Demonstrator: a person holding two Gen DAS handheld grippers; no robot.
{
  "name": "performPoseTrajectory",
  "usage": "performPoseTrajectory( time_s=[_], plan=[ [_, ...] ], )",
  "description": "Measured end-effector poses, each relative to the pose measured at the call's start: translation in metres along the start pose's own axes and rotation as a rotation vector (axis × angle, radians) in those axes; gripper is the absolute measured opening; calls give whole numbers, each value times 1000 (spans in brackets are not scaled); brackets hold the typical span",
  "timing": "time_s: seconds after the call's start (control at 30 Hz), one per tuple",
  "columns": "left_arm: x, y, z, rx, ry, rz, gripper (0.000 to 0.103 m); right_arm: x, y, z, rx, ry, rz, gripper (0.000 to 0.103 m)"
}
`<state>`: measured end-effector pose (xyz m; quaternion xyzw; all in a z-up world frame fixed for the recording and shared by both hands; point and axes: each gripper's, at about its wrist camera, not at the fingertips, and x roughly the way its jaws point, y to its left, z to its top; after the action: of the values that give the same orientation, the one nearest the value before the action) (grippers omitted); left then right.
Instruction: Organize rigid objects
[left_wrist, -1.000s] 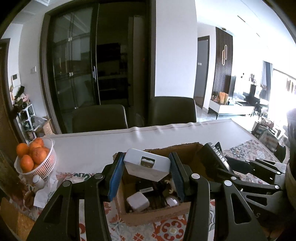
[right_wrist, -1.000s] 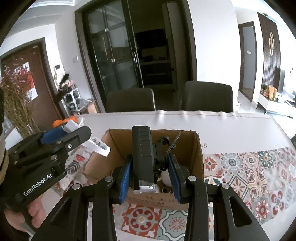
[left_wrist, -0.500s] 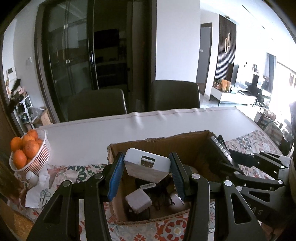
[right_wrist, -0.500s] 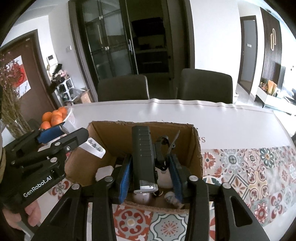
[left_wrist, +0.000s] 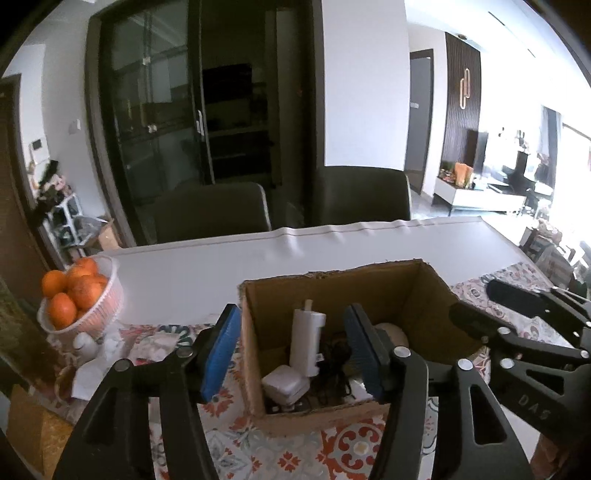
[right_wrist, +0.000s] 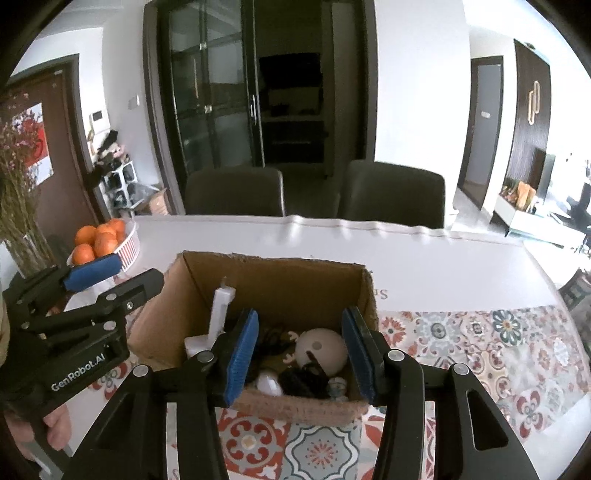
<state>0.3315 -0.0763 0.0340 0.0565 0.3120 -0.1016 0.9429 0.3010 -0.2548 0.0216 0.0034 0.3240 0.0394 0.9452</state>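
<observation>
Hovering grippers: left gripper (left_wrist: 291, 350) and right gripper (right_wrist: 301, 350), low in each frame, jaws just opening, nothing between.
White device (left_wrist: 306, 341): frame centre, upright inside cardboard box (right_wrist: 273, 280); seemingly rigid, light, smooth; grasp flat sides.
Round beige item (right_wrist: 321, 347): beyond; likely slippery.

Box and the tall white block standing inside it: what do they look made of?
Box: brown corrugated cardboard, matte, with rough torn-looking top edges. White block: probably hard plastic, smooth and slightly glossy, with crisp moulded edges; it stands upright against the wall, so it looks rigid.
</observation>
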Motion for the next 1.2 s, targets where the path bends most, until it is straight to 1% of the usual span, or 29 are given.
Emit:
performPoseTrajectory(
  time_s=[0.17,0.3,0.37,0.5,0.57,0.63,0.7,0.77,0.83,0.93,1.0,1.2],
  plan=[
    [-30,-3,-4,19,-36,37,67,-27,-2,-7,35,-34,-20,52],
    [-57,-3,-9,17,-75,68,79,-53,-1,-16,50,-66,-39,54],
    [-70,-2,-12,13,-95,85,81,-65,0,-20,63,-86,-39,56],
    [-94,0,-20,-2,-115,85,93,-88,5,-25,59,-129,-61,58],
    [-106,2,-25,-7,-136,84,94,-102,8,-27,58,-155,-71,58],
    [-117,4,-29,-18,-152,84,99,-115,11,-29,52,-186,-89,64],
    [-131,6,-34,-28,-177,94,100,-129,16,-32,47,-217,-106,68],
    [-140,7,-39,-32,-191,110,103,-138,19,-35,41,-235,-115,71],
    [-149,8,-43,-39,-209,122,103,-148,24,-40,34,-248,-127,75],
    [-162,7,-50,-29,-243,157,103,-160,29,-48,31,-269,-149,79],
    [-170,7,-54,-24,-267,165,103,-167,31,-53,34,-274,-156,82],
    [-191,3,-64,-1,-317,202,103,-183,32,-65,56,-281,-162,82]
  ],
)
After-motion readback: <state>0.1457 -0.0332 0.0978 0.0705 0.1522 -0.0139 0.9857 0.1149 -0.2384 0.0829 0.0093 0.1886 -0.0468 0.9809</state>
